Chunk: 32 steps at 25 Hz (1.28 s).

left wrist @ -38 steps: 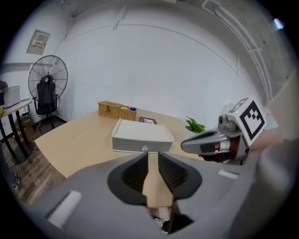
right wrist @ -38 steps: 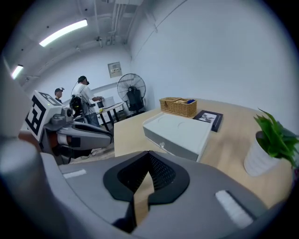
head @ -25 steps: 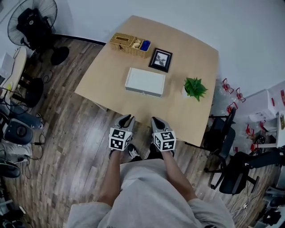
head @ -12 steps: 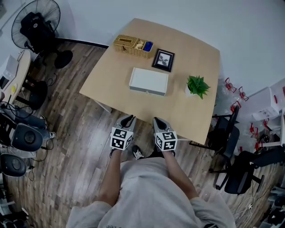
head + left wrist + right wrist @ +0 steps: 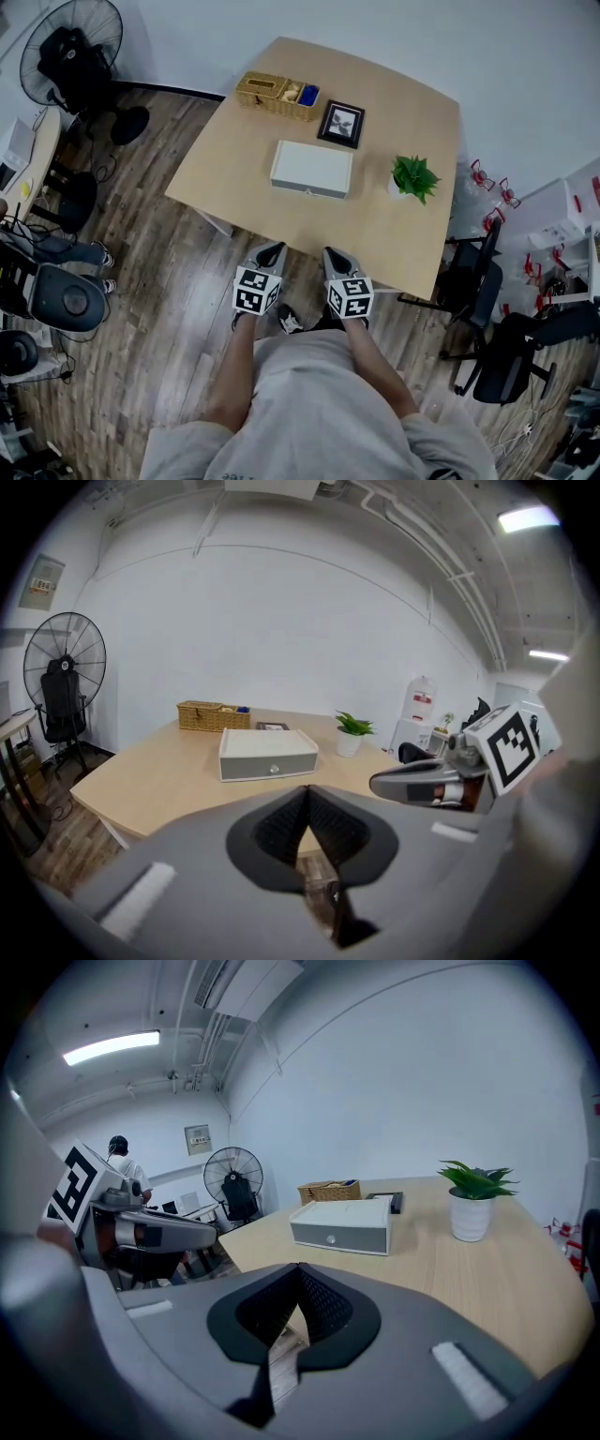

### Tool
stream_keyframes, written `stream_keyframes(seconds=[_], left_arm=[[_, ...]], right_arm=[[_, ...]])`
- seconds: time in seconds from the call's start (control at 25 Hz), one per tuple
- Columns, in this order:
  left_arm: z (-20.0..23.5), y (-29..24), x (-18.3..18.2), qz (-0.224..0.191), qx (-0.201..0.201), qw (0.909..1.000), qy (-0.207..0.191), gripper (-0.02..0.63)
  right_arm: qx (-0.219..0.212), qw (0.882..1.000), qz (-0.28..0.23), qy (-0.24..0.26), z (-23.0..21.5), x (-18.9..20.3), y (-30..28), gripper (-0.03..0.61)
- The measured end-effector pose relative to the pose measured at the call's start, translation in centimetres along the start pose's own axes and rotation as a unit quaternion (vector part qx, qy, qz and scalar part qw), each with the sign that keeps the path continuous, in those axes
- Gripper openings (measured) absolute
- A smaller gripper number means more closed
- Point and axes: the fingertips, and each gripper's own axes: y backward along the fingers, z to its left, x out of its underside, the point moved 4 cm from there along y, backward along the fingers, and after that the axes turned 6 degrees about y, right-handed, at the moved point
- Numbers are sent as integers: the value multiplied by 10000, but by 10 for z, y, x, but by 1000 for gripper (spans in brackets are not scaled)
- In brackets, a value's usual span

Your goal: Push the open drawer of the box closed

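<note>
A flat white box lies in the middle of the light wood table. Its grey drawer front with a small round knob faces me. How far the drawer stands out I cannot tell. Both grippers hang side by side over the floor, just short of the table's near edge and well away from the box. My left gripper is shut with nothing in it, its jaws meeting at the tips. My right gripper is also shut and empty.
Behind the box stand a wicker basket and a black picture frame. A potted plant sits to its right. A standing fan is at far left, and black office chairs are to the right of the table.
The head view has shifted slightly. Both grippers keep the same place before the table edge and stay shut.
</note>
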Motion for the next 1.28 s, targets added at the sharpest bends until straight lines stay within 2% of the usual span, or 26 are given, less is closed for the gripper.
stream_keyframes(seconds=[0.36,0.48,0.68,1.28], left_arm=[[9,-1,4,-11,-16,9998,208,52],[7,-4,5,10,-20,9997,240,52],[6,-8,6,122,26,9999,70,52],[19,-5,6,135,-80,9998,110,52]], right_arm=[[-269,9994,-107,168,11,3,-5,2],[-188,9997,-78,143,4,1,-4,2],[34,9999,-69,-79,-12,5,-7,2],[87,9999,16,-80,-10,2,-15,2]])
